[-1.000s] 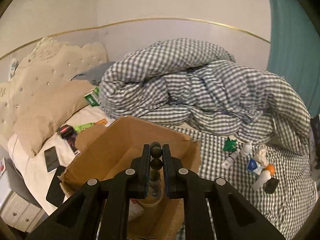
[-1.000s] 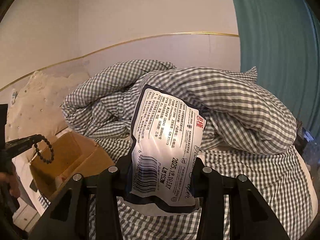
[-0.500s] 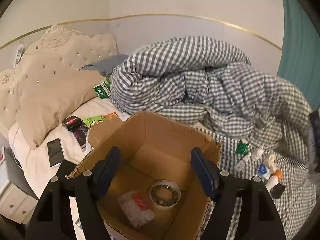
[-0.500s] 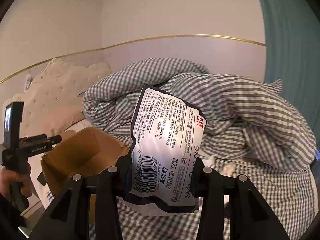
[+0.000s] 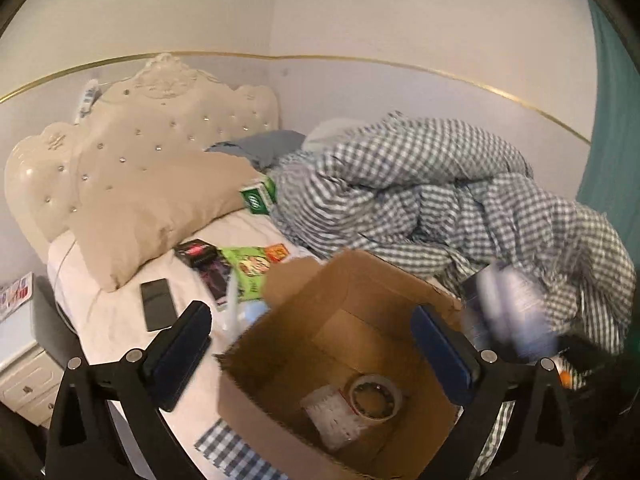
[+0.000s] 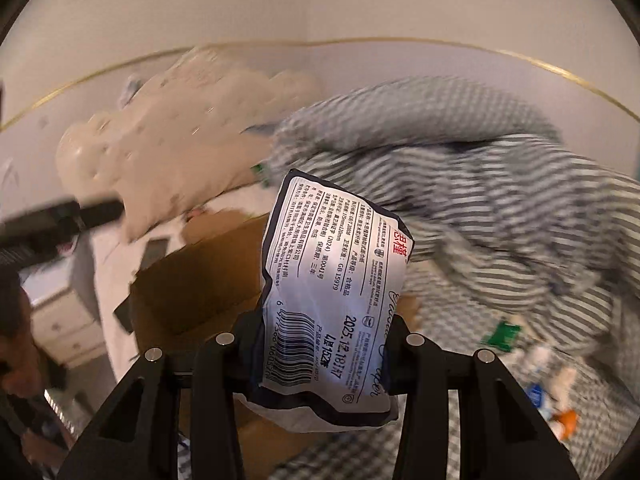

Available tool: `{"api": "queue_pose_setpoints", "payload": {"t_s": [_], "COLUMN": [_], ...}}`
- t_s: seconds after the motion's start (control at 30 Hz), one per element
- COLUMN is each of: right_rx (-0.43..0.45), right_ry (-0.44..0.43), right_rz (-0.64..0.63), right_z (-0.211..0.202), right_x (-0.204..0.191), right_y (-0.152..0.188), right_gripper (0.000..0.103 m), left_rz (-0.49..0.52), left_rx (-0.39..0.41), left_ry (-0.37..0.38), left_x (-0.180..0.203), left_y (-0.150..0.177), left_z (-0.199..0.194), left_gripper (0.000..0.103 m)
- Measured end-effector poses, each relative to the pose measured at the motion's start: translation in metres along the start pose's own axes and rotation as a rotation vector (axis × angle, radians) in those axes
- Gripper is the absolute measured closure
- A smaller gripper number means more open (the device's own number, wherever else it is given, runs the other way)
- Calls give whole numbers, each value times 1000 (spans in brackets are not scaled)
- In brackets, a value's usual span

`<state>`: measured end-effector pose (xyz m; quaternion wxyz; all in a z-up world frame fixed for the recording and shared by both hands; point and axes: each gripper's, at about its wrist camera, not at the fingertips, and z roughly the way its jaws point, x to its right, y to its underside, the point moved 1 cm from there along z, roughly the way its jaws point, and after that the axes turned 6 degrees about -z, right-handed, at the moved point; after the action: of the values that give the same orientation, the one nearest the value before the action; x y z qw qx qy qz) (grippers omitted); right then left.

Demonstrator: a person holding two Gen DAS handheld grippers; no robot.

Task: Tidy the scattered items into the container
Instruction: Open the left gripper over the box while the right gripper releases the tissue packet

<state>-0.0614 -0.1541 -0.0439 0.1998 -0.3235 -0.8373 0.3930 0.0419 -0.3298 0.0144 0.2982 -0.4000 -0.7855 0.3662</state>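
- Your brown cardboard box [image 5: 344,364] sits open on the bed, just in front of the rumpled grey-checked duvet [image 5: 440,200]; its raised flaps are the edges to clear.
- Your left gripper [image 5: 316,356] has just spread its jaws wide above the box, and the dark bead bracelet [image 5: 374,394] it carried a second ago now lies inside, in the roll of clear tape [image 5: 376,398]. That item is done.
- Your right gripper [image 6: 320,344] grips the white printed tissue packet [image 6: 332,312] and has swung toward the box; the far-right corner looks free for it.
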Motion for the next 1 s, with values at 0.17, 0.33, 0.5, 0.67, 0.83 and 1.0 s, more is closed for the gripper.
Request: {"api": "queue_pose_setpoints", "payload": {"t_s": [0.17, 0.33, 0.5, 0.67, 0.83, 1.0], "right_rx": [-30, -20, 18, 39, 61, 80], "right_ry": [-3, -8, 48, 102, 155, 231], "right_rz": [-48, -55, -84, -100, -62, 12], "right_z": [25, 25, 9, -7, -26, -53], "right_x": [-25, -24, -28, -22, 0, 37], "right_y": [1, -2, -6, -2, 9, 23], "right_gripper": [58, 34, 10, 10, 9, 8], "left_rz": [-37, -61, -58, -47, -29, 3], "left_rx": [19, 27, 27, 27, 21, 13], "left_ry": [-20, -19, -7, 8, 32, 75], "left_x": [-21, -28, -24, -15, 4, 35], "left_y": [-9, -12, -11, -11, -9, -4], "left_z": [-12, -17, -20, -22, -21, -19], "left_gripper": [0, 0, 0, 0, 0, 0]}}
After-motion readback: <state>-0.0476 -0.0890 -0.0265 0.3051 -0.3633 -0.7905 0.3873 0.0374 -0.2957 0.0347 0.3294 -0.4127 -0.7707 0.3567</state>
